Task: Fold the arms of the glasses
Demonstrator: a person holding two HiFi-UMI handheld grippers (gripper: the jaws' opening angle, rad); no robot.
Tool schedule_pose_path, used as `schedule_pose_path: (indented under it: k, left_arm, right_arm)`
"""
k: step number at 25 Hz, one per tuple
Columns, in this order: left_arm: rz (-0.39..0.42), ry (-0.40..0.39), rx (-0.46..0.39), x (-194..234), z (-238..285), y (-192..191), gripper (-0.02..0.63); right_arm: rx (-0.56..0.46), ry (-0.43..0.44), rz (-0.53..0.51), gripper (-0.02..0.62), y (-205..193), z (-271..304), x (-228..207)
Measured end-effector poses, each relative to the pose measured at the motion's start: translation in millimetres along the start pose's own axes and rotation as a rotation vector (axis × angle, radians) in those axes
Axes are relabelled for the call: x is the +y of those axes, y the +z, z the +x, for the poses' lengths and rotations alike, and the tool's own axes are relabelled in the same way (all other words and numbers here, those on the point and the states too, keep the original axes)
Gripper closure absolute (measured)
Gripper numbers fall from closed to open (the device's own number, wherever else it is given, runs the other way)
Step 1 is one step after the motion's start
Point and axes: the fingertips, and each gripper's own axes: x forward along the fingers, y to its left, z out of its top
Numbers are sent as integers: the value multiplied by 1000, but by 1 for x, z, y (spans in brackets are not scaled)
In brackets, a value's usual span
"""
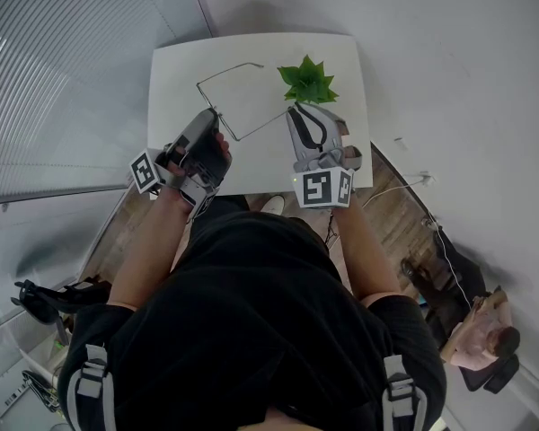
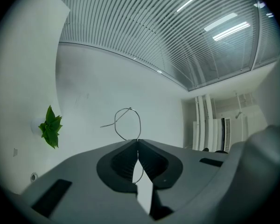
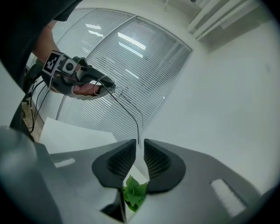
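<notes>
In the head view, a white table (image 1: pixel 175 79) fills the upper middle of the frame, and the person holds both tools above its near half. The glasses (image 1: pixel 217 111), a thin wire frame, are held off the tabletop between the 2 tools, in the upper centre of that view. The left gripper (image 1: pixel 212 115) comes in from the lower left, its marker cube (image 1: pixel 145 171) at the lower left of the tool. In the left gripper view its 2 jaws meet at their tips and are clamped on the wire, with a wire loop rising above them against a pale wall. The right gripper (image 3: pixel 139 146) sits to the right of centre in the head view, its own marker cube (image 1: pixel 322 188) below it. In the right gripper view its jaws stand only a narrow slit apart. The end of 1 arm of the glasses hangs down into that slit at the tips, and I cannot see both pads pressing on it. That arm runs from there up to the left gripper at the upper left of the frame. A small green plant (image 1: pixel 307 81) stands on the table just above the right gripper's tips.
</notes>
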Motion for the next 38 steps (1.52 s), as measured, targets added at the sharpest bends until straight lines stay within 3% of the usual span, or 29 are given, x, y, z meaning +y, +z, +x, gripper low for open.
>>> schedule_pose_path:
  k: [5,38]
  left_arm:
    - [-1,3,8,2,2,-2,595]
    - [-29,79,94,15,3,-13,595]
  right_arm:
    - [4,-5,-37,551,-2,-1,1]
    - [13,42,-446,555,5,17,0]
